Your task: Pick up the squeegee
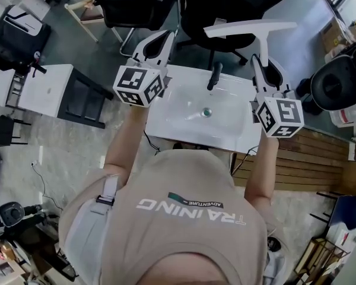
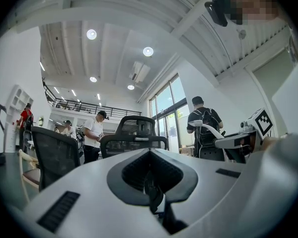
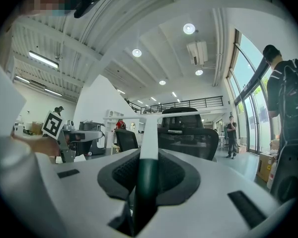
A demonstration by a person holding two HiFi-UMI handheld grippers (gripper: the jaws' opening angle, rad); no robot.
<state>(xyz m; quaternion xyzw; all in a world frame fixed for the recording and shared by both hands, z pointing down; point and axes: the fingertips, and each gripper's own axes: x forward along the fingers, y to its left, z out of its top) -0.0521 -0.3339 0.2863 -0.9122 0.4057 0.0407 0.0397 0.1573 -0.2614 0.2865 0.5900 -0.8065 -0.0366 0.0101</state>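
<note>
The squeegee [image 1: 250, 28] is white and T-shaped, with a dark green handle [image 3: 147, 175]. My right gripper [image 1: 258, 61] is shut on that handle and holds it level above the far right corner of the white sink [image 1: 225, 132], with the blade crossbar [image 3: 139, 117] ahead of the jaws. My left gripper [image 1: 165, 39] hovers over the sink's far left corner, jaws together with nothing between them [image 2: 150, 152]. From the left gripper view I see the right gripper [image 2: 246, 138] and the squeegee [image 2: 212, 128] off to the right.
A black faucet [image 1: 214, 76] and a drain [image 1: 207, 112] sit in the sink. Black office chairs [image 1: 225, 8] stand just beyond it. A white cabinet [image 1: 41, 91] is on the left and wooden slats [image 1: 308, 159] on the right. People stand farther off [image 2: 203, 125].
</note>
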